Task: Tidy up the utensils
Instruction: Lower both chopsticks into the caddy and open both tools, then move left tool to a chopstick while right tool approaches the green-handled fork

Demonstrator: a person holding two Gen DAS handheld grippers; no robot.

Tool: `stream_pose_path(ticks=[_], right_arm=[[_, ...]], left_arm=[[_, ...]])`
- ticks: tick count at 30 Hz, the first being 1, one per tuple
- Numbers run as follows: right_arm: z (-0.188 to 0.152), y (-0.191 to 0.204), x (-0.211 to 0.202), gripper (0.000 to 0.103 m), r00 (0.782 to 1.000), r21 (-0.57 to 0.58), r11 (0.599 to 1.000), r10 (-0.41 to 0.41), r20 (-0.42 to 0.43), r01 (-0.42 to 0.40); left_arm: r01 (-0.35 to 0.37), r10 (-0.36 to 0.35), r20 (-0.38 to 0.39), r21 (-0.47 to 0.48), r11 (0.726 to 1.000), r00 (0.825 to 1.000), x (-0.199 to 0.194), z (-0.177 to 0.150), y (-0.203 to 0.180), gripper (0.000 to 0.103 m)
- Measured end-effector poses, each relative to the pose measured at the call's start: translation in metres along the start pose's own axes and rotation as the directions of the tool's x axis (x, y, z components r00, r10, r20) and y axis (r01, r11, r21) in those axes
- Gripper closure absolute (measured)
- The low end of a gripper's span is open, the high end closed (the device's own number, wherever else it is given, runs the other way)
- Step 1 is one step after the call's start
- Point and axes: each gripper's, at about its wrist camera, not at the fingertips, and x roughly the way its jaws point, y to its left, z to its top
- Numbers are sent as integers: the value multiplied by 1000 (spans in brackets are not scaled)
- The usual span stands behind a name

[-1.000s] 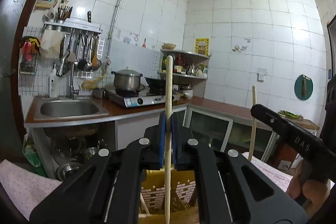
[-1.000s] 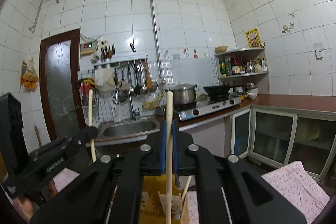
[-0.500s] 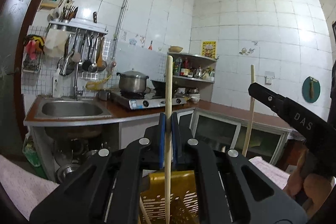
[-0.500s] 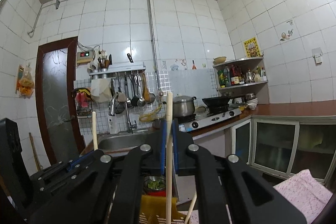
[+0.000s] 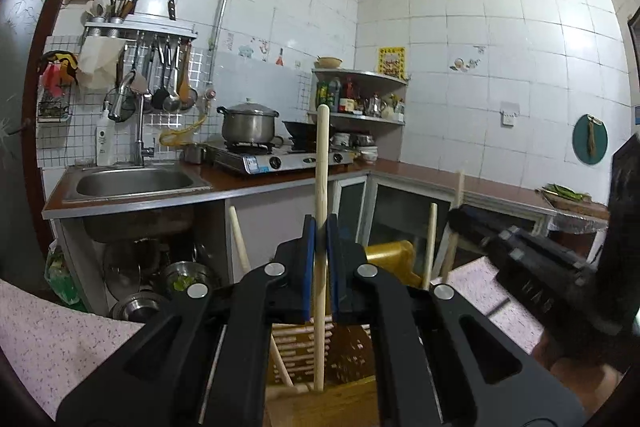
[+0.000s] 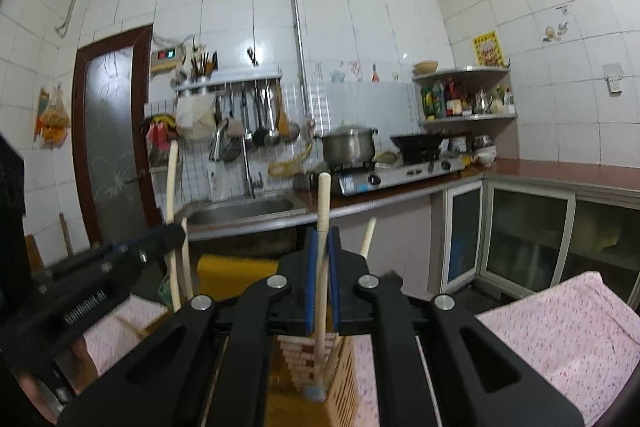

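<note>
In the left wrist view my left gripper [image 5: 320,231] is shut on an upright wooden utensil handle [image 5: 322,163]. Its lower end reaches into a slatted wooden holder [image 5: 298,349] below the fingers. In the right wrist view my right gripper [image 6: 323,241] is shut on a second upright wooden handle [image 6: 324,199], whose bluish lower tip [image 6: 314,393] sits inside the same holder [image 6: 344,367]. Other wooden handles [image 5: 431,239] [image 6: 368,235] stand in the holder. Each gripper shows at the edge of the other's view: the right gripper [image 5: 464,223], the left gripper [image 6: 170,233].
A pink patterned cloth [image 6: 560,327] covers the table under the holder. Something yellow [image 5: 394,259] stands just behind it. Beyond are a steel sink [image 5: 132,183], a gas stove with a pot [image 5: 248,125], hanging ladles and glass-fronted cabinets [image 6: 528,239].
Both grippers have sunk with their handles. The holder and the handles standing in it have come up into view around the fingers, and the kitchen background has shifted upward.
</note>
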Motion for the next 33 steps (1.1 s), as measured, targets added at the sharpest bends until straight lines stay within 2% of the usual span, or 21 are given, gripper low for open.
stream_pose_path(ticks=[1,3,7,10,12,13,14,15,16,17,21,24,28,33], right_arm=[[-3,1,1,97,1000,-3,1000,3,-17,-3],[-6,2,1,97,999,-10,1000,5,-47,-5],[-4,2,-3,96,993,-12,1000,20,-118,-22],[1,1,-11,96,991,-13,1000,24,-135,-26],[7,-2,-20,95,987,0,1000,27,-160,-28],[8,-2,-26,95,985,-2,1000,24,-169,-25],[9,-2,-31,93,984,-5,1000,20,-176,-21],[10,-1,-37,77,983,-8,1000,15,-183,-17],[10,-2,-47,53,983,-9,1000,5,-186,-7],[10,-2,-53,47,984,-9,1000,2,-181,-4],[5,1,-81,45,973,-26,999,-30,-229,25],[-7,4,-100,34,952,-31,997,-74,-297,68],[-27,8,-118,22,913,-48,992,-127,-388,118],[-62,8,-133,16,845,-55,988,-154,-512,146]], left_arm=[[2,-2,-7,-3,1000,1000,-1,1,0,95],[9,-9,-25,-17,1000,1000,-2,3,0,79],[-1,0,-43,-29,1000,999,-13,13,-1,76],[-4,0,-74,-52,999,997,-32,26,3,71],[-39,33,-82,-68,997,996,-50,34,8,47],[-57,51,-85,-72,996,995,-60,37,12,42],[-70,63,-94,-74,995,994,-66,39,15,30],[-84,74,-120,-77,994,990,-76,41,20,24],[-88,76,-137,-81,993,988,-84,41,23,23],[-92,78,-151,-85,992,985,-89,41,26,19],[-123,103,-224,-78,989,969,-126,30,34,5],[-135,111,-261,-76,988,959,-148,15,36,5],[-138,99,-367,-84,987,925,-165,-13,33,5],[-164,117,-461,-63,984,880,-181,-54,26,5]])
